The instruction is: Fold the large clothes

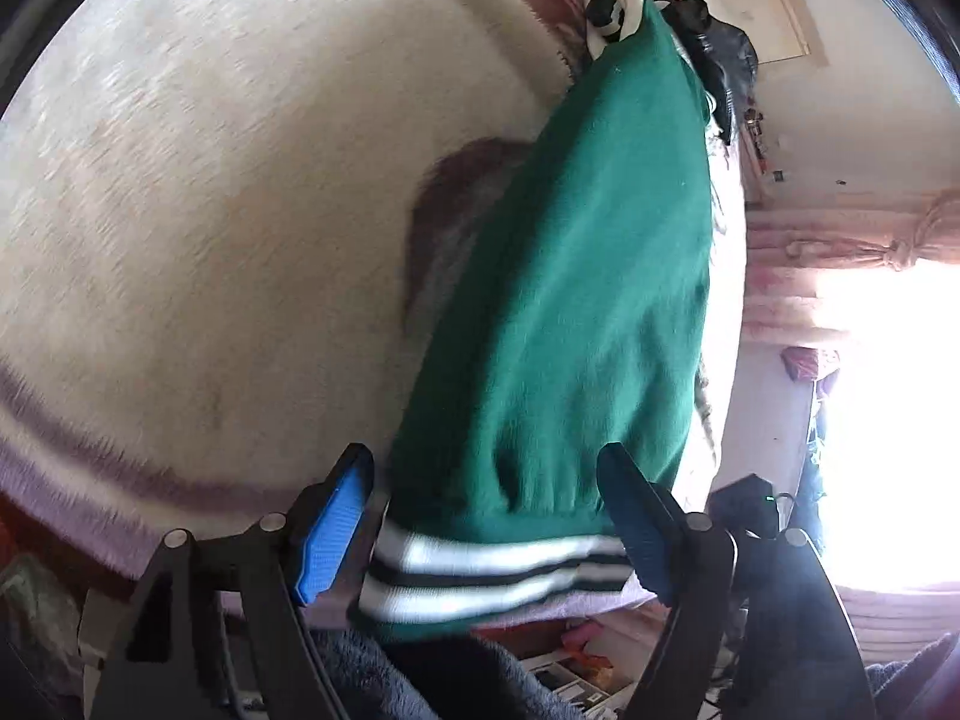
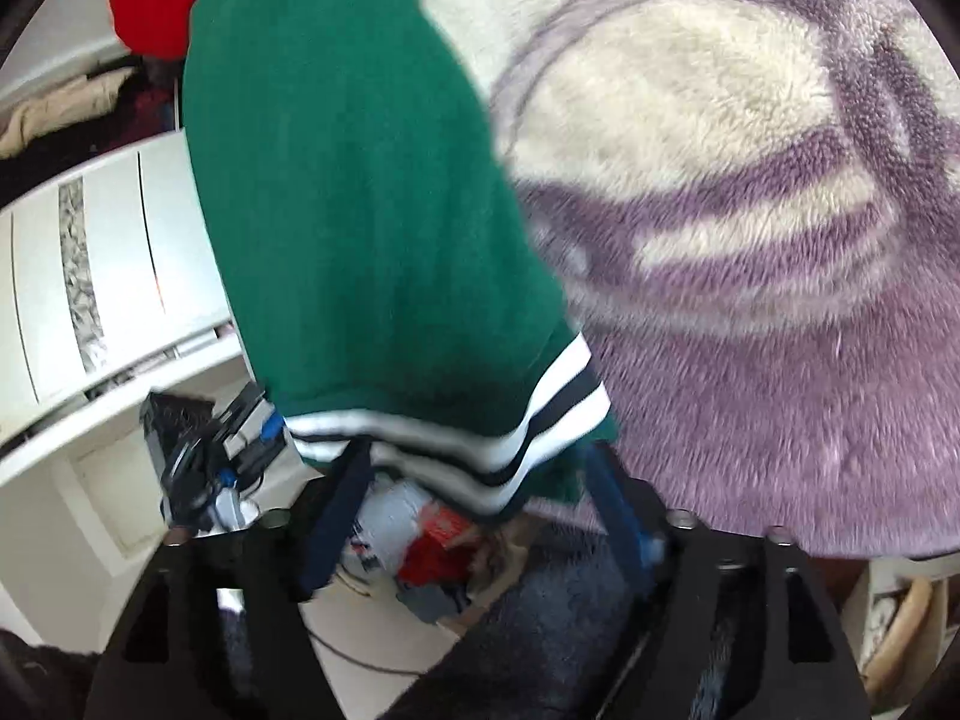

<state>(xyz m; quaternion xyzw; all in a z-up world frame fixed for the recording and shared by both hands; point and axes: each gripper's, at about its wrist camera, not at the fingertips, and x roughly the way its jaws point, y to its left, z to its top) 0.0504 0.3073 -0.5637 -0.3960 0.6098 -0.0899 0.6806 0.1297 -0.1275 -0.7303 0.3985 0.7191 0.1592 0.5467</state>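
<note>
Cream-and-purple fleece blanket (image 1: 210,210) underneath. Green knit sweater with white-and-black striped hem (image 1: 570,300) lies on it, hem overhanging near edge. Left gripper (image 1: 492,522) and right gripper (image 2: 480,480) released, jaws spread astride hem.

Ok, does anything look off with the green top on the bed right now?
Slightly. The green top lies stretched along the blanket, but its striped hem hangs past the blanket's edge, between the open left gripper. The right gripper is open too. No damage or spills visible.
</note>
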